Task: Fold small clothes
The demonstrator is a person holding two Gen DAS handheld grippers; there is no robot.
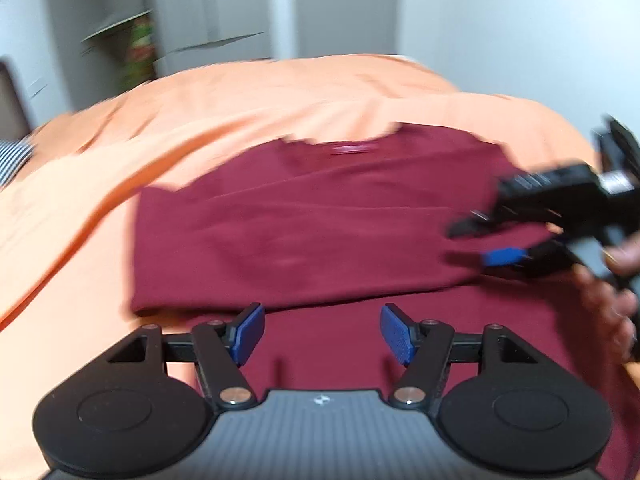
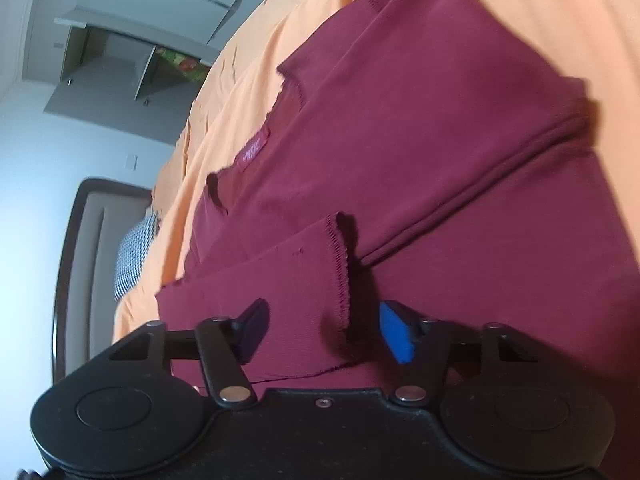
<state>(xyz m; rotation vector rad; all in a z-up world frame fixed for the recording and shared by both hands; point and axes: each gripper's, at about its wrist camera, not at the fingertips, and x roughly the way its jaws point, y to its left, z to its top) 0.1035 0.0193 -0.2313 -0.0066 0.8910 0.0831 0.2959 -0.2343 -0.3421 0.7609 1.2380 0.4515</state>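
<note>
Maroon shirt lies flat on the orange sheet, partly folded: a thick folded edge runs across it, collar and label at the far side in the left wrist view

Left gripper: blue pads spread wide, nothing between them, hovering over the shirt's near edge. Fabric passes under the fingers but isn't pinched

Right gripper: jaws apart too. A sleeve with a stitched hem lies between and just ahead of the fingers, and I can't tell whether either pad touches it. Right pad bright blue, left one in shadow. In the left wrist view the same gripper comes in from the right over the shirt's right side, blurred, fingers visibly separated, with the right hand behind it

Right wrist view is rolled sideways: label left of centre, folded ridge running diagonally toward the upper right

Background: grey wardrobe far, striped pillow and headboard at the left, both off the shirt

Left view is motion-blurred, so fine fabric detail there is unreadable
</note>
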